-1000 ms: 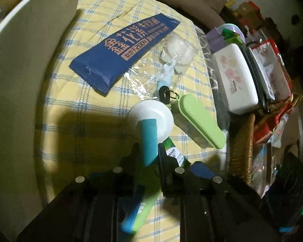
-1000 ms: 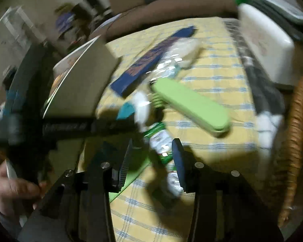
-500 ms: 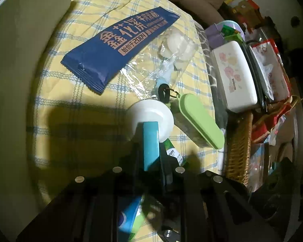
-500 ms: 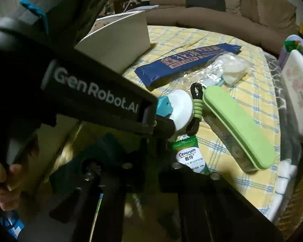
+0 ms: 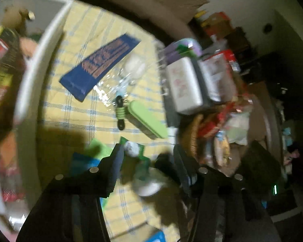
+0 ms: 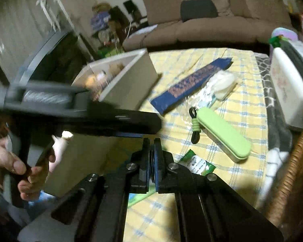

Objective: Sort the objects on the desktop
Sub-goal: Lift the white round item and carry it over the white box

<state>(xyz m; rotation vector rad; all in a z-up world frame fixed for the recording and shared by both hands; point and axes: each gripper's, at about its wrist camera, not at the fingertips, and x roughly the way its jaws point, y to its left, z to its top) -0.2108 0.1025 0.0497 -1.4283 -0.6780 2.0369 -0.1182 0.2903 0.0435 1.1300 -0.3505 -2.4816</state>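
Desktop objects lie scattered on a yellow checked cloth (image 5: 78, 109). From the left wrist, blurred by motion: a blue packet (image 5: 100, 65) lies near a white bin (image 5: 40, 60), a clear plastic bag (image 5: 123, 80) touches its right side, and a green case (image 5: 146, 120) with a black-and-green strap (image 5: 120, 114) sits nearer. The left gripper (image 5: 147, 161) has its jaws spread wide, holding nothing, above a green Centrum sachet (image 5: 132, 149) and something white and blurred (image 5: 149, 183) that I cannot identify. A white box (image 5: 183, 88) stands to the right.

From the right wrist, the right gripper (image 6: 151, 161) has its jaws pressed nearly together; something thin shows between them, but I cannot tell what. The sachet (image 6: 198, 165) lies just right of it, the green case (image 6: 222, 135) beyond. The left hand (image 6: 20, 171) holds the other gripper's handle beside the bin (image 6: 131, 82).
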